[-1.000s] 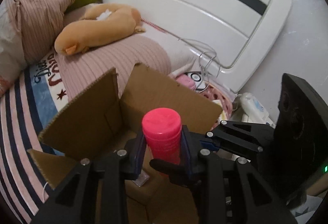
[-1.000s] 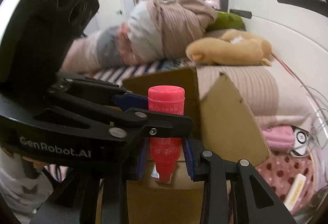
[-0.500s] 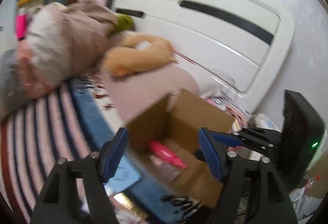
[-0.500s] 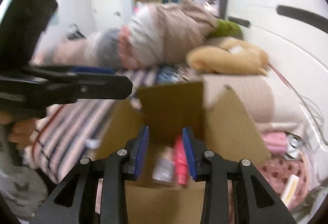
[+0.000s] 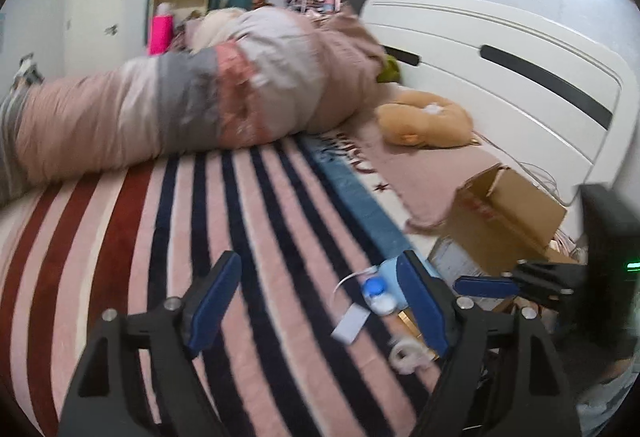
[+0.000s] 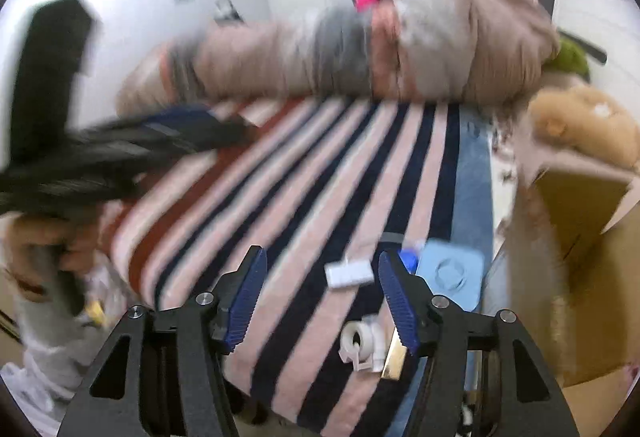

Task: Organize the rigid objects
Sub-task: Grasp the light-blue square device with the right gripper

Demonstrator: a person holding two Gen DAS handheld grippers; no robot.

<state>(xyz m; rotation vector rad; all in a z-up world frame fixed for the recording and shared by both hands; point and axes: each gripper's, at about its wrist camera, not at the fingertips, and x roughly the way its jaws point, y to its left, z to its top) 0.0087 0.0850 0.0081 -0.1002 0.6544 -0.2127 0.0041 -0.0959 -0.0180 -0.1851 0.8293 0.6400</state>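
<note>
My left gripper [image 5: 316,301] is open and empty above the striped blanket [image 5: 168,237]. My right gripper [image 6: 320,293] is open and empty above the blanket's near edge. Small rigid objects lie on the blanket [image 6: 320,177]: a white flat box [image 6: 349,274], a white plastic fitting [image 6: 360,347], a light blue square case [image 6: 450,275], a small bottle with a blue cap [image 5: 376,295] and a gold piece [image 6: 394,359]. The white box [image 5: 351,323] and fitting [image 5: 408,355] also show in the left view. The open cardboard box [image 5: 508,213] stands at the bed's right side, also in the right view [image 6: 580,277].
A rolled duvet [image 5: 192,109] lies across the far side of the bed. A tan plush toy [image 5: 426,121] sits by the white headboard [image 5: 500,65]. The left gripper shows blurred at the left of the right view [image 6: 100,157].
The pink bottle was held over the box, then lay inside it. Both grippers opened and swung left, away from the box, to the striped blanket.
</note>
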